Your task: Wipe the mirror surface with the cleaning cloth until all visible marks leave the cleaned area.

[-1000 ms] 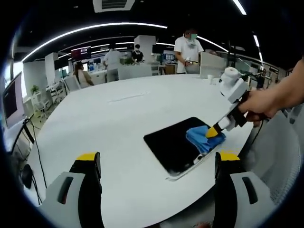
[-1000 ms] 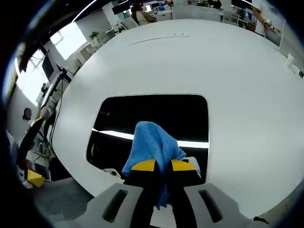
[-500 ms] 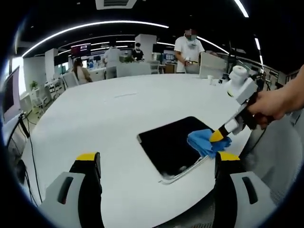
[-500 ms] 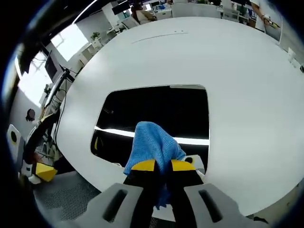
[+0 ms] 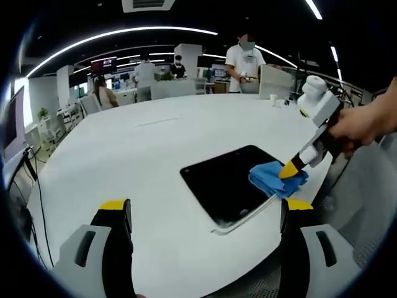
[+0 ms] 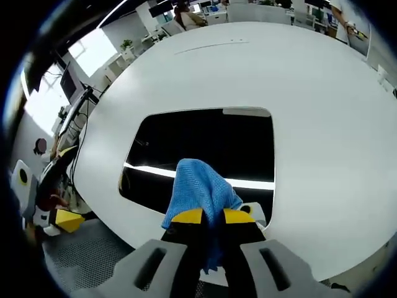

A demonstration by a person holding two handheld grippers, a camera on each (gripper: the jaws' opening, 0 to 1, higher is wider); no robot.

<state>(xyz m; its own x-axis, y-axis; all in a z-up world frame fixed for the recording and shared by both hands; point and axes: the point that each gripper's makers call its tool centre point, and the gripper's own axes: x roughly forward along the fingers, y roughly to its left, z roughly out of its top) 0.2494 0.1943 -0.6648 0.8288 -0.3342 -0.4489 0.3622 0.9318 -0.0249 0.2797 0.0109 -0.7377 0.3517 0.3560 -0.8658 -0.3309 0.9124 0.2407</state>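
Note:
A dark rectangular mirror (image 5: pixel 232 184) (image 6: pixel 205 149) lies flat on the round white table (image 5: pixel 155 155) near its front edge. My right gripper (image 6: pixel 212 216) (image 5: pixel 289 170) is shut on a blue cleaning cloth (image 6: pixel 198 186) (image 5: pixel 274 179), which rests on the mirror's near edge. A hand holds that gripper at the right of the left gripper view. My left gripper (image 5: pixel 201 208) stands open above the table's near side, short of the mirror, with nothing between its yellow-tipped fingers (image 5: pixel 115 205).
Several people stand or sit at desks beyond the far side of the table (image 6: pixel 310 93). A cup (image 5: pixel 273 98) sits near the far right rim. Chairs and cables are on the floor at the left.
The left view has shifted a little, so the mirror sits slightly further right. The right gripper and cloth have edged along the mirror's near edge, still gripped.

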